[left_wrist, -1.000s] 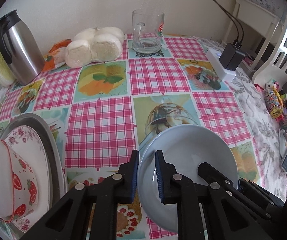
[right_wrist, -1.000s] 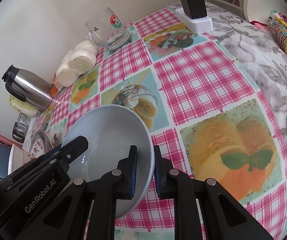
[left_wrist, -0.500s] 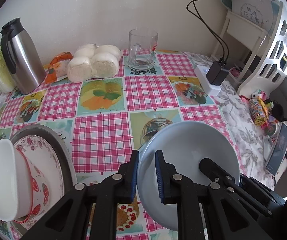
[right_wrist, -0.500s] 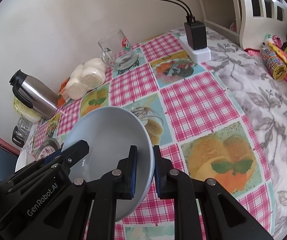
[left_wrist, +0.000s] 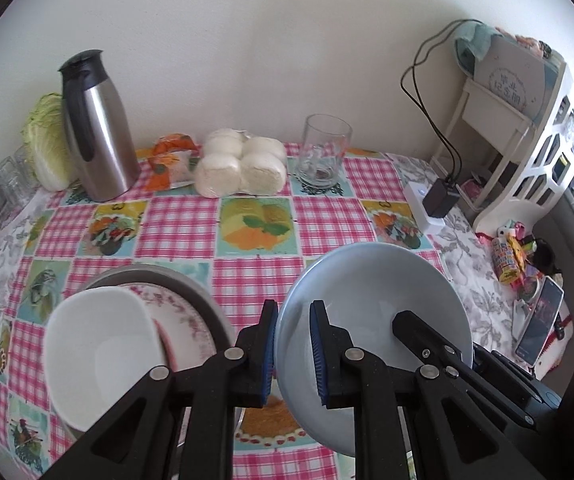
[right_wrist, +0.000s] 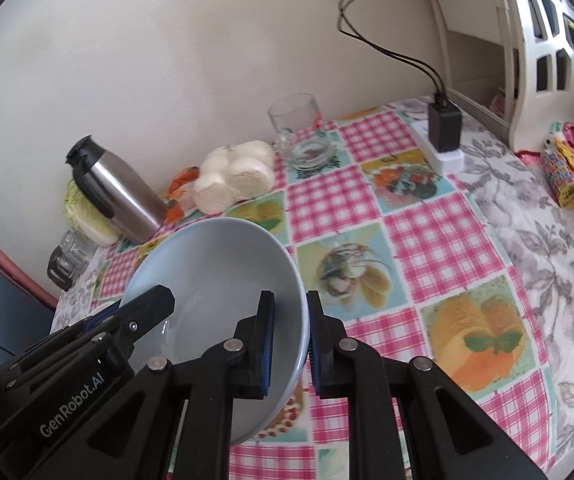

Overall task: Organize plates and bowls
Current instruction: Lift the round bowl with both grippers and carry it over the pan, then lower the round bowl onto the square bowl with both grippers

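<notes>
both grippers hold one pale blue bowl (left_wrist: 371, 312) between them, clear above the desk (left_wrist: 247, 232). the left gripper (left_wrist: 293, 344) has its fingers closed on the bowl's left rim, one blue pad inside the wall and one outside; the right gripper (right_wrist: 290, 334) pinches the opposite rim the same way. a hold on two sides likely keeps the wide, shallow bowl from swinging or slipping, since each pinch takes only a thin edge of smooth glazed ware. the bowl tips a little, its hollow facing the cameras, and it looks empty.

to the left, in the left wrist view, sits a stack: a grey metal tray (left_wrist: 207, 292) at the bottom, a flowered plate (left_wrist: 185, 312) with a pink pattern on it, and a white bowl (left_wrist: 99, 352) with rounded corners on top. that pile looks like the place where the dishes are being gathered, so the blue bowl is probably headed there, though it is not yet over it.

the desk wears a glossy checked cloth in pink and white with printed food pictures. along the wall stand a brushed steel flask (left_wrist: 97, 136) with a black handle, a bag of round white buns (left_wrist: 243, 166) and a clear glass mug (left_wrist: 323, 156), all well apart from the bowl.
</notes>
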